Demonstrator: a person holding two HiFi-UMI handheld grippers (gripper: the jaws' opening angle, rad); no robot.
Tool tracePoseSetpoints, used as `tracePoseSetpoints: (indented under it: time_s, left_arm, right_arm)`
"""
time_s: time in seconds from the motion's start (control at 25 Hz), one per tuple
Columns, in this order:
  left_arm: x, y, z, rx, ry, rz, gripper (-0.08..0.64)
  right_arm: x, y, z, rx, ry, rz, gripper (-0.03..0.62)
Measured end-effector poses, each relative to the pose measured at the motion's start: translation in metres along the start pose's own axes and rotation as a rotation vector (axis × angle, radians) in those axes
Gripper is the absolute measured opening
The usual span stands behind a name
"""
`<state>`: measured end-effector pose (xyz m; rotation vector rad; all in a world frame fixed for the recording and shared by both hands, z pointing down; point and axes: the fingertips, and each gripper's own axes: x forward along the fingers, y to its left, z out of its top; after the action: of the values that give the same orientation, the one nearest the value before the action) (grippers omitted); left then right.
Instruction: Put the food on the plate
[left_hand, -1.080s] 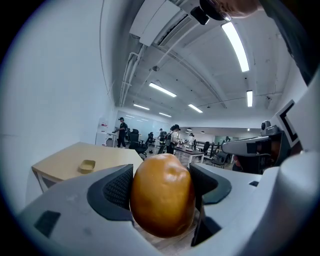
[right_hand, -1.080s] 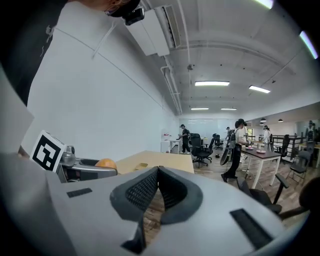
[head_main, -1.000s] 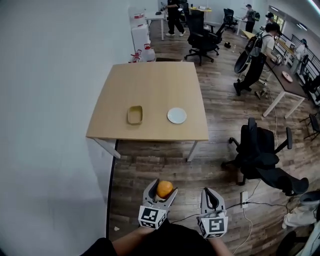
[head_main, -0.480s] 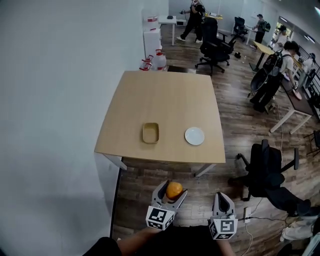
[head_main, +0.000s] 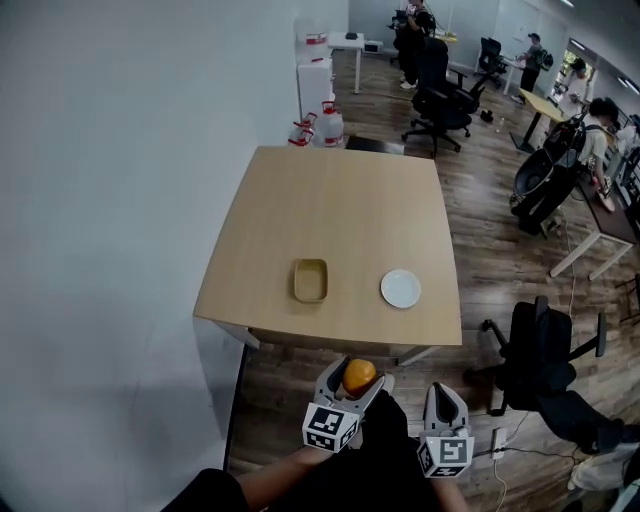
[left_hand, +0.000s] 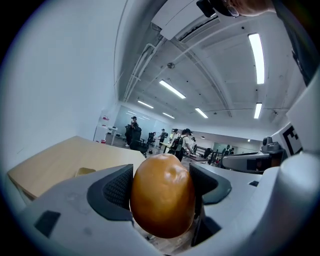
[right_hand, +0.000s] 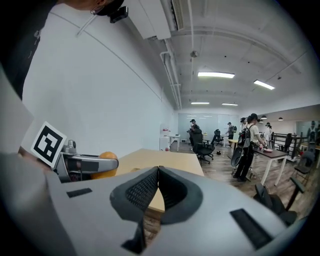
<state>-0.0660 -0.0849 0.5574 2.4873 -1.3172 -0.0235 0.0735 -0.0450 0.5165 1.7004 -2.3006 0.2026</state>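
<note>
My left gripper (head_main: 357, 380) is shut on an orange bread roll (head_main: 358, 375), held low in front of me, short of the table's near edge. In the left gripper view the roll (left_hand: 162, 195) fills the space between both pads. My right gripper (head_main: 446, 405) hangs beside it, shut and empty; its pads (right_hand: 150, 187) meet in the right gripper view. A small white plate (head_main: 400, 288) lies on the wooden table (head_main: 340, 200) near its front right. A tan rectangular tray (head_main: 310, 280) sits to the plate's left.
A white wall runs along the table's left side. A black office chair (head_main: 540, 350) stands right of the table's near corner. More chairs, desks and several people fill the room behind. Cables (head_main: 510, 440) lie on the wood floor at my right.
The table, plate and tray have come closer and shifted right in the head view as I move toward them. Both grippers keep their places; the roll stays held.
</note>
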Motion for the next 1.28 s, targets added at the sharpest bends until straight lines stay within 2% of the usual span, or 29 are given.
tracePoseSetpoints:
  time_s: [0.24, 0.52, 0.64, 0.76, 0.84, 1.28]
  left_arm:
    - [0.043, 0.021, -0.001, 0.026, 0.038, 0.015, 0.331]
    - [0.125, 0.044, -0.007, 0.065, 0.110, -0.003, 0.331]
    - [0.166, 0.058, -0.013, 0.041, 0.152, 0.001, 0.330]
    - [0.199, 0.073, -0.028, -0.043, 0.235, 0.012, 0.331]
    - [0.218, 0.084, -0.038, -0.062, 0.282, 0.021, 0.331]
    - [0.317, 0.118, -0.120, -0.032, 0.506, 0.019, 0.330]
  right_arm:
    - [0.044, -0.013, 0.014, 0.033, -0.066, 0.035, 0.060]
    - [0.114, -0.061, 0.026, 0.078, -0.075, 0.037, 0.060]
    - [0.148, -0.080, 0.036, 0.078, -0.078, 0.052, 0.060]
    - [0.178, -0.094, 0.044, 0.083, -0.077, 0.077, 0.060]
    - [0.197, -0.101, 0.047, 0.083, -0.068, 0.087, 0.060]
    - [0.275, -0.153, 0.040, 0.107, -0.017, 0.125, 0.060]
